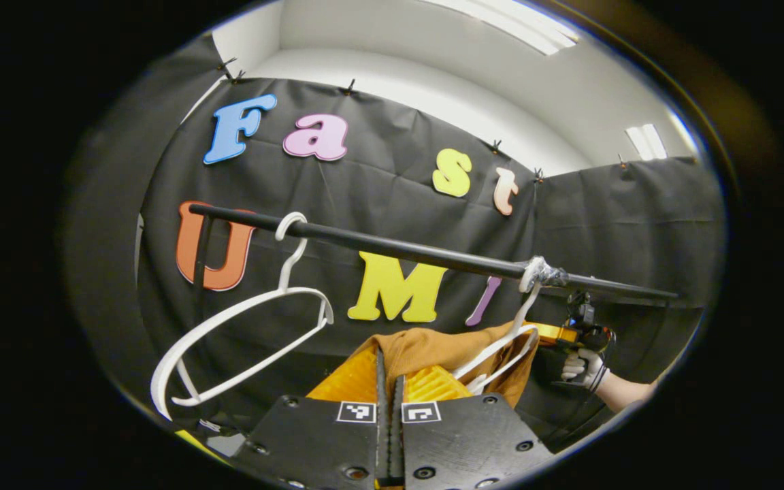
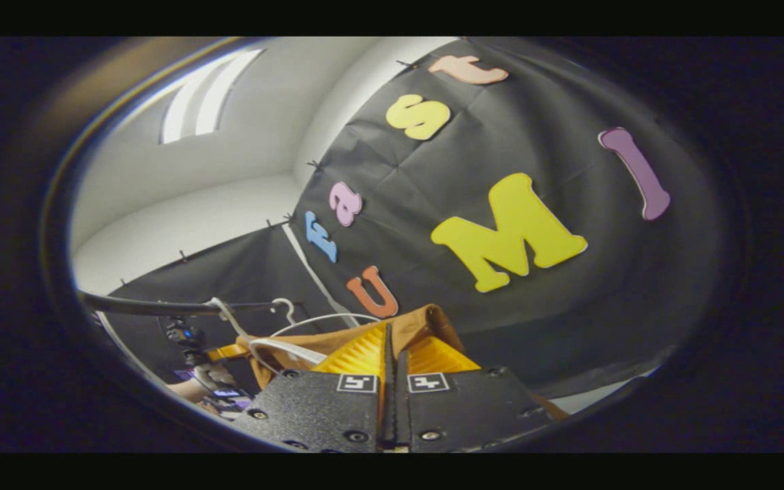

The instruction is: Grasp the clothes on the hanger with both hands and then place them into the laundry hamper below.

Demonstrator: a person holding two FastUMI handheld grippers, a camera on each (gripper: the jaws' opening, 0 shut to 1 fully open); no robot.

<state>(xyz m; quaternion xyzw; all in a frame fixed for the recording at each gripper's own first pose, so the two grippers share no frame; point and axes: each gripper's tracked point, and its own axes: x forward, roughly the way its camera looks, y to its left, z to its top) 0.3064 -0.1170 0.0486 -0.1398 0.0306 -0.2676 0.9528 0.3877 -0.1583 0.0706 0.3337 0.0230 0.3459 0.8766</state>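
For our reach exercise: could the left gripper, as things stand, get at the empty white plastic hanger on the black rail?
Probably not freely: the left gripper looks shut on the brown cloth garment. Otherwise nothing stands between it and the empty white plastic hanger.

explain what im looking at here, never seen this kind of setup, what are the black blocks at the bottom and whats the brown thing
No robot arm is here: a person holds a two-finger gripper in each hand, and each carries a fisheye camera looking forward along its fingers. The black blocks belong to the grippers themselves.

In the left gripper view, the left gripper is closed on the brown garment. The garment hangs on a white hanger hooked on a black rail. A second, empty hanger hangs on the same rail, off to one side. Farther off is the right gripper at the garment's far edge, held by a gloved hand.

In the right gripper view, that gripper also pinches the garment.

So the cloth is held at two places, still on its hanger.
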